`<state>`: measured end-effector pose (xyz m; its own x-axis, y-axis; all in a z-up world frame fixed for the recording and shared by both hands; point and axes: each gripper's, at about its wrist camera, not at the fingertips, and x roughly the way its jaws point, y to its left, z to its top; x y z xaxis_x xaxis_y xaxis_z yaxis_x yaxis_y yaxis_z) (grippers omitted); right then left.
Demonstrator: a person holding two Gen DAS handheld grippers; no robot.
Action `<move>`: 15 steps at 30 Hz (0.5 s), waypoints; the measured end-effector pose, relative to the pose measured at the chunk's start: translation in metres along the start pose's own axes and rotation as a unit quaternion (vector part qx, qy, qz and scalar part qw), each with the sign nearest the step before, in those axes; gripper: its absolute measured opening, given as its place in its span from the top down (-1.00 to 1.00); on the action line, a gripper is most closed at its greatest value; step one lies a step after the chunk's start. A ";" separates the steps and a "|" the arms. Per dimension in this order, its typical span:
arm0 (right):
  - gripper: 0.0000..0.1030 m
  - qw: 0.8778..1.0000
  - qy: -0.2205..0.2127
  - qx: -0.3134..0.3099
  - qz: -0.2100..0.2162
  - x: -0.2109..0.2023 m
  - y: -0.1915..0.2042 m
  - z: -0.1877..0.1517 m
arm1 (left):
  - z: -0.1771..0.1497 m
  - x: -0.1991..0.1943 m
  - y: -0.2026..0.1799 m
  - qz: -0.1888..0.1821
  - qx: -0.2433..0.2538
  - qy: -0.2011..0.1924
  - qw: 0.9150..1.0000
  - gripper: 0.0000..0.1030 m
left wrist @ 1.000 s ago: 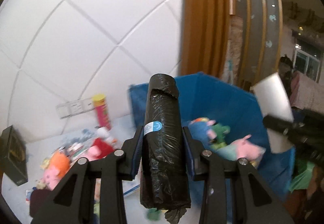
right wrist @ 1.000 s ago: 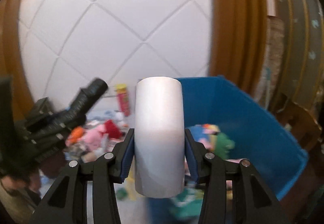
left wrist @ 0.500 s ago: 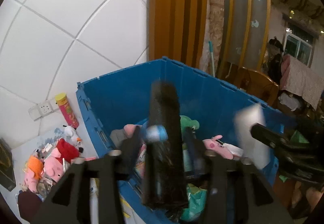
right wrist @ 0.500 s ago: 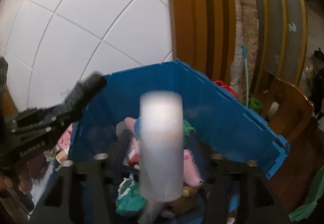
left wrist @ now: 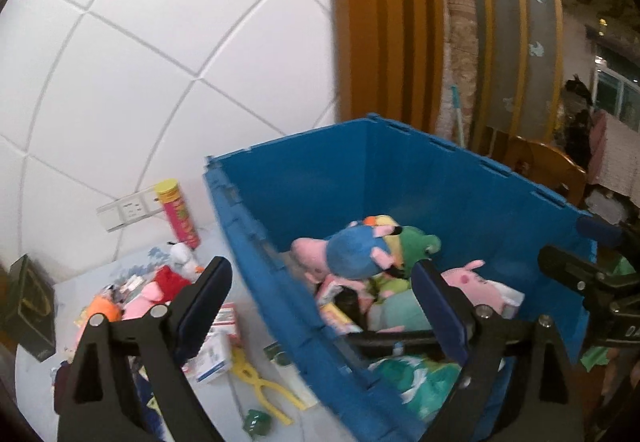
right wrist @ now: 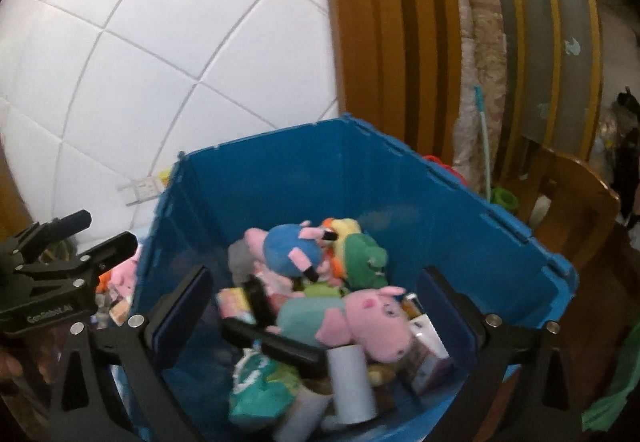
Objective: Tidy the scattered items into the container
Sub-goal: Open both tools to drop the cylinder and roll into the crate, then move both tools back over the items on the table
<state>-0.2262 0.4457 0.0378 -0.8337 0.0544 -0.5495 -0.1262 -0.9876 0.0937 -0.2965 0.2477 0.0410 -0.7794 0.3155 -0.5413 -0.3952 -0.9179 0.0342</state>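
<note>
The blue bin (left wrist: pixel 400 178) (right wrist: pixel 360 170) holds plush toys, among them a pink pig (right wrist: pixel 376 318). A black bag roll (right wrist: pixel 276 346) (left wrist: pixel 392 342) and a white roll (right wrist: pixel 352 382) lie in it near the front. My left gripper (left wrist: pixel 322 306) hangs over the bin's left rim, its jaws still opening, nothing between them. My right gripper (right wrist: pixel 314 306) is above the bin's inside, jaws also opening and empty. Each gripper shows in the other's view, the right gripper (left wrist: pixel 592 274) at the right edge and the left gripper (right wrist: pixel 60 254) at the left.
On the white table left of the bin lie plush toys (left wrist: pixel 140 294), a red can with a yellow lid (left wrist: pixel 178 214), a white box (left wrist: pixel 212 354), yellow tongs (left wrist: pixel 260 378) and a black box (left wrist: pixel 28 306). A wooden chair (right wrist: pixel 580 194) stands behind the bin at the right.
Both grippers swung from beside the table to above the bin and opened. The black roll left the left jaws and the white roll the right; both now lie in the bin.
</note>
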 end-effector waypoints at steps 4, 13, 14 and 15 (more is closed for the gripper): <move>-1.00 1.000 -0.005 -0.011 0.024 0.000 0.027 -0.003 | -0.017 -0.012 0.028 0.017 -0.011 -0.001 1.000 -0.79; -1.00 0.995 -0.005 -0.048 0.082 0.002 0.119 -0.015 | -0.065 -0.043 0.114 0.070 -0.049 0.014 0.996 -0.79; -1.00 0.995 -0.004 -0.053 0.088 0.003 0.132 -0.017 | -0.071 -0.047 0.125 0.076 -0.055 0.016 0.995 -0.79; -1.00 0.994 -0.002 -0.058 0.093 0.004 0.146 -0.020 | -0.078 -0.051 0.137 0.083 -0.061 0.019 0.995 -0.79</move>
<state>-0.2376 0.2989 0.0329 -0.8388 -0.1314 -0.5284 0.0940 -0.9908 0.0971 -0.2729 0.0865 0.0077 -0.8090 0.1508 -0.5682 -0.1991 -0.9797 0.0235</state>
